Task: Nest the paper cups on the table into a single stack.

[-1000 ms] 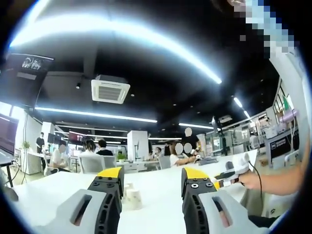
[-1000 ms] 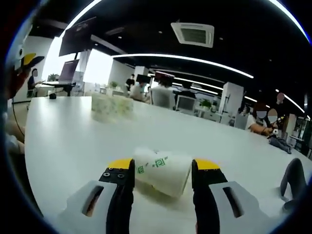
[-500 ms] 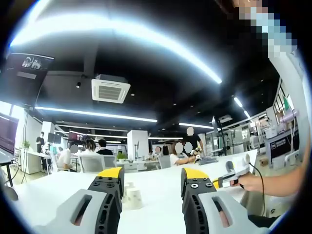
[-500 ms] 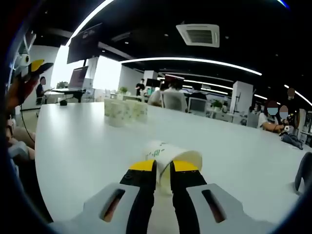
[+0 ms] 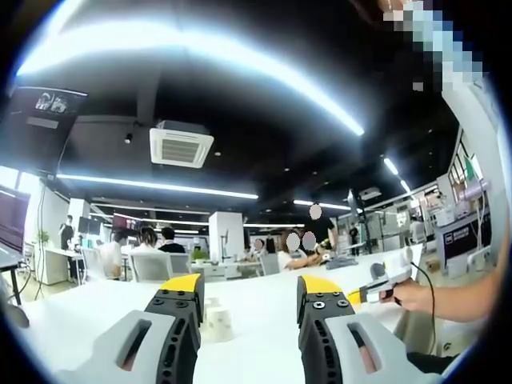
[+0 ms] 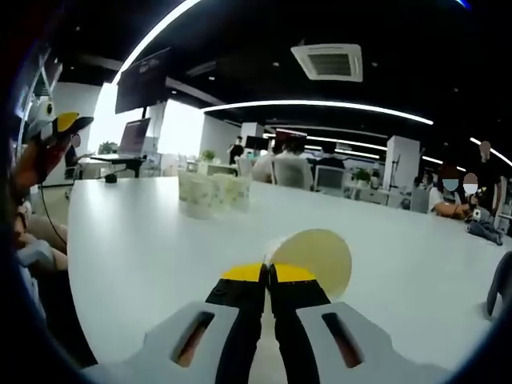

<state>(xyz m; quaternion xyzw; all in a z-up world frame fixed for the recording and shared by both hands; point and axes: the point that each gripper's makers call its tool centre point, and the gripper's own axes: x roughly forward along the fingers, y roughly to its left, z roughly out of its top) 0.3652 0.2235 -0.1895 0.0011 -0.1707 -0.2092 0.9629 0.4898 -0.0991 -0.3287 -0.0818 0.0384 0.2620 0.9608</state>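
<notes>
Right gripper (image 6: 268, 272) closed onto cup (image 6: 314, 260), lifted, wall hidden | left gripper (image 5: 250, 290) open | cups (image 6: 211, 194) blurred

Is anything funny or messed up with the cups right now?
One paper cup is not standing up: it is tipped sideways, pinched by its rim in the shut right gripper, so you look at its round end. The other cups stand together farther back on the white table. Nothing looks spilled.
</notes>
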